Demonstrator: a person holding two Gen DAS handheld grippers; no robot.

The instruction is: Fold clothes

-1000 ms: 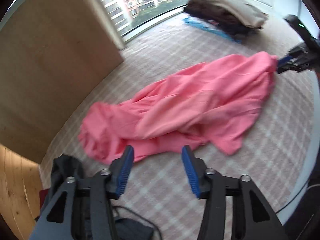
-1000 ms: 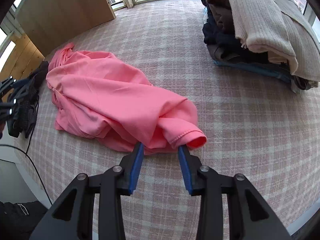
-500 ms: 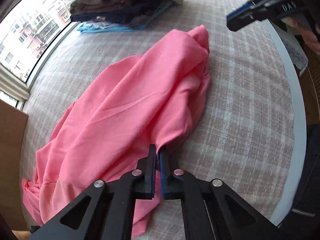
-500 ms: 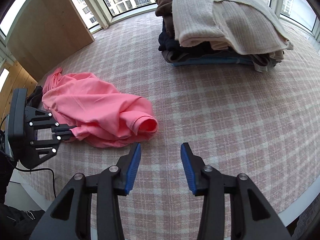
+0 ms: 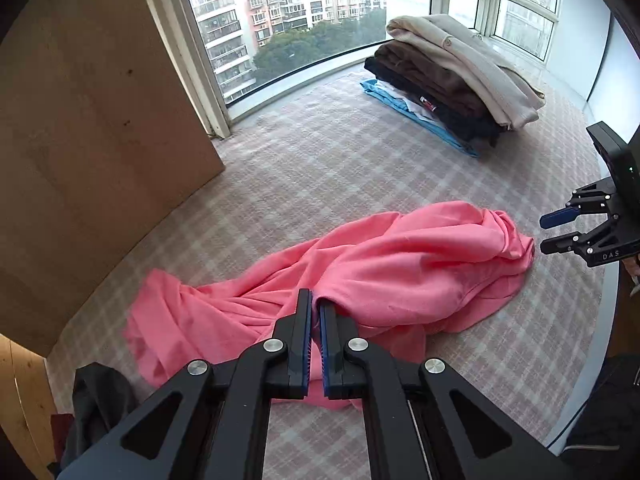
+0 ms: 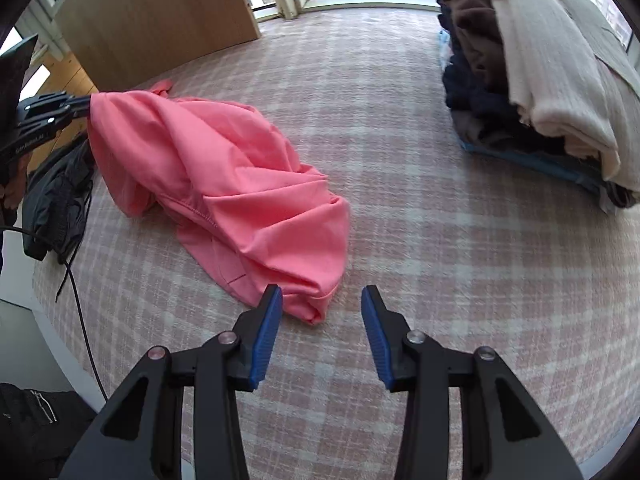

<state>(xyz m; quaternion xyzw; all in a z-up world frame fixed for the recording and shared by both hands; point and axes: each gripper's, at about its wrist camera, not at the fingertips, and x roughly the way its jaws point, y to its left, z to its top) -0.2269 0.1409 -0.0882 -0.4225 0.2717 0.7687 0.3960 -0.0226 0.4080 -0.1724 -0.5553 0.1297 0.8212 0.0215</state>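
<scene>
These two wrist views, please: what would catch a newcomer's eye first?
The crumpled pink garment sprawled mid-way across the checked surface, one end pinched in the shut left gripper. Next, the stack of folded clothes by the window, and the open right gripper poised at the garment's near end.

- Checked pink-and-white cover (image 5: pixel 320 168) runs across the whole surface, wall to window.
- Up at one o'clock in the left wrist view, a stack of folded clothes (image 5: pixel 452 80) sits on that cover: cream knit on top, brown and dark layers under it, a blue piece at the bottom.
- Wooden panel (image 5: pixel 92 128) stands tall at ten o'clock, its base on the cover.
- Curved window (image 5: pixel 304 16) at twelve, apartment blocks and trees outside.
- Dark cloth (image 6: pixel 60 196) lies bunched at nine o'clock in the right wrist view, a black cord (image 6: pixel 80 308) trailing below it.
</scene>
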